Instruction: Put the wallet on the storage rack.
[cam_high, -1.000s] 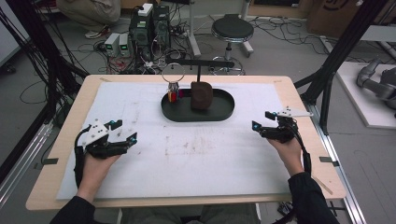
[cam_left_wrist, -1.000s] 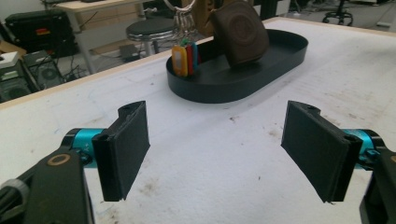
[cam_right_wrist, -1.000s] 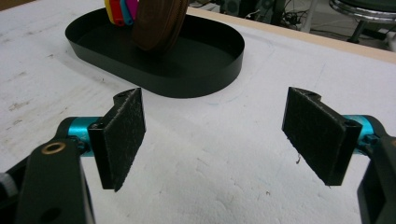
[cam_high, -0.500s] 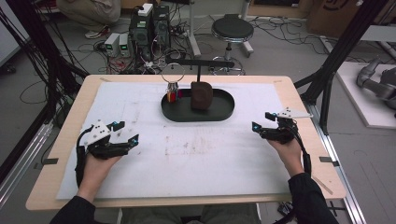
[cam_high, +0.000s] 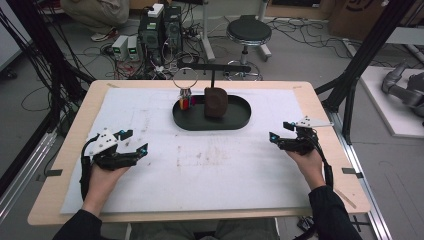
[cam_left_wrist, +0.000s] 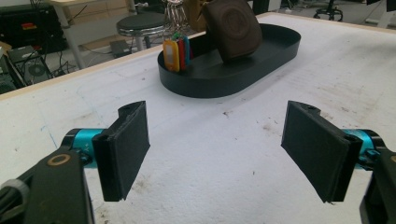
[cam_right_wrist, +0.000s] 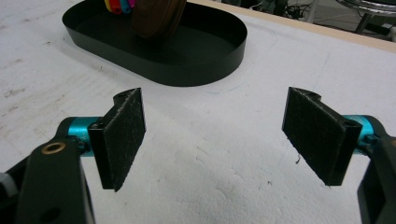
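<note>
- Resting my left gripper (cam_high: 134, 141) on the white sheet (cam_high: 210, 180) at the left side of the table (cam_high: 65, 200), I hold its jaws spread wide with nothing between them.
- Ahead of it, towards the far middle of the sheet, sits the black oval tray (cam_high: 235, 120), well apart from both my grippers.
- In the tray's left end stands a small bunch of coloured tags (cam_high: 185, 102) under a wire ring (cam_high: 185, 78).
- Just right of them a brown block (cam_high: 216, 102) stands tilted in the tray.
- My right gripper (cam_high: 280, 132) lies on the sheet at the right side, jaws spread wide too and holding nothing.
</note>
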